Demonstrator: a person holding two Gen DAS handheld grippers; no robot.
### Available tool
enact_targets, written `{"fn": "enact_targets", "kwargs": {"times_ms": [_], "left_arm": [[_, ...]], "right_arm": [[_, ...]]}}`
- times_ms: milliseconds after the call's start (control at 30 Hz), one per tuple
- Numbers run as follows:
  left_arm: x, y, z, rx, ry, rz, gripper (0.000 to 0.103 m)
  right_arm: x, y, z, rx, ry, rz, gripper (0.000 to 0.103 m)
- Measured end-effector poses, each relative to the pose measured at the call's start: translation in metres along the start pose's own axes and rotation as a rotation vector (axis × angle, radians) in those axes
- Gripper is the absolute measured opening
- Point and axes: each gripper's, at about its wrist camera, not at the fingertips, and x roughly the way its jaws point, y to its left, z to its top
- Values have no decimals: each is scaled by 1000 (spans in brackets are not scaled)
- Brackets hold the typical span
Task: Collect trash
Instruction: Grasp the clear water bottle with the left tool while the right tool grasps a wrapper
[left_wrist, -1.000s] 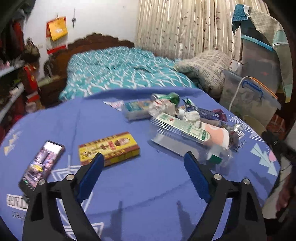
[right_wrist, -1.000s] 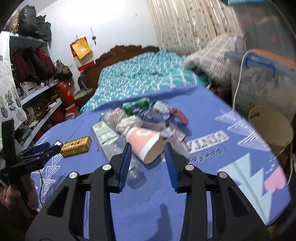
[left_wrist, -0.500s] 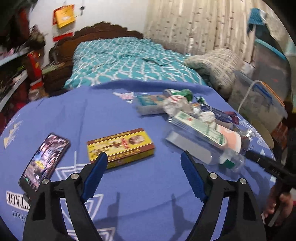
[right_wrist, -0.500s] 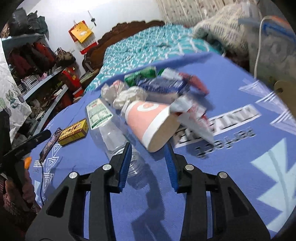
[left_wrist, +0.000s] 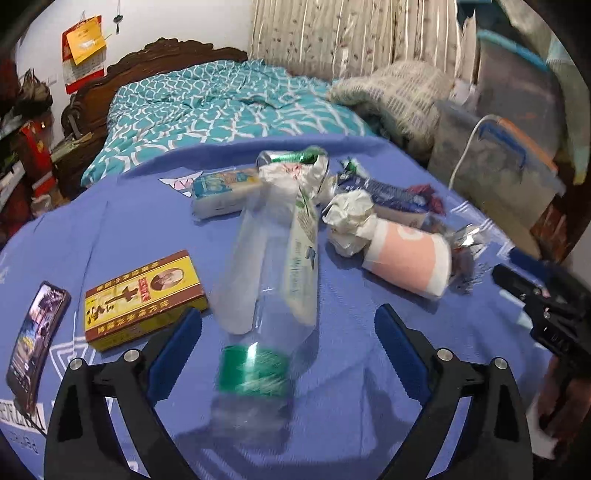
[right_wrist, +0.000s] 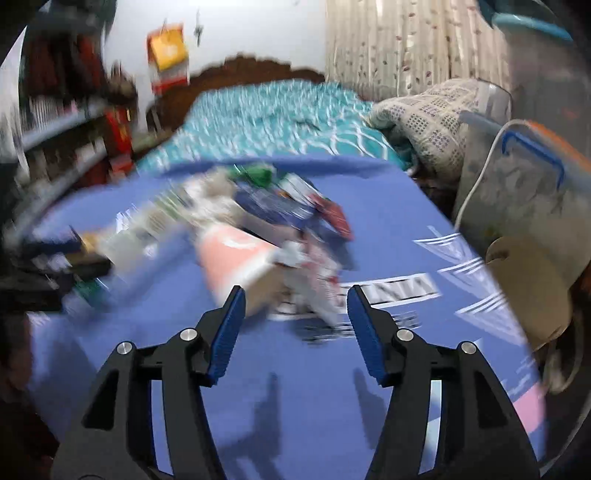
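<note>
While a bed with a teal patterned cover fills the background, a table under a blue cloth is seen in front of it, and the trash is gathered in a heap on the far half of that cloth. A clear storage box with a blue handle is stood beyond the table's right edge. A clear plastic bottle with a green cap is laid lengthwise, its cap end pointed at the left gripper, whose fingers are spread wide on either side of the cap end without touching it. A pink paper cup is laid on its side just right of the bottle, with a crumpled paper ball touching its far end. A yellow box is laid left of the bottle, and a phone is set further left. The right gripper is held with fingers spread and nothing between them, just short of the cup and a wrapper, both blurred in its view.
</note>
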Motion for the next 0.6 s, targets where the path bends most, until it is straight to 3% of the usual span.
{"fn": "enact_targets", "kwargs": {"times_ms": [100,267,333,400,433,500,533,600], "left_arm": [[4,4,6,-8,-12,44,91],[15,14,12,7,9,97,93],[21,15,13,23,21,118,93],[27,14,14,44,24,149,93],[29,13,15,54,23,162,93],[36,12,14,77,26,184,85],[39,11,13,86,33,188,67],[41,13,11,81,33,191,64]], "right_arm": [[25,-1,4,-127,93,-46,63],[54,-4,9,-209,136,-57,60],[63,-8,11,-203,152,-57,32],[65,-16,10,-163,166,-24,19],[65,-18,10,-146,162,-11,17],[58,-20,7,-119,143,1,11],[50,-22,4,-98,129,8,11],[35,-24,-2,-59,107,27,10]]}}
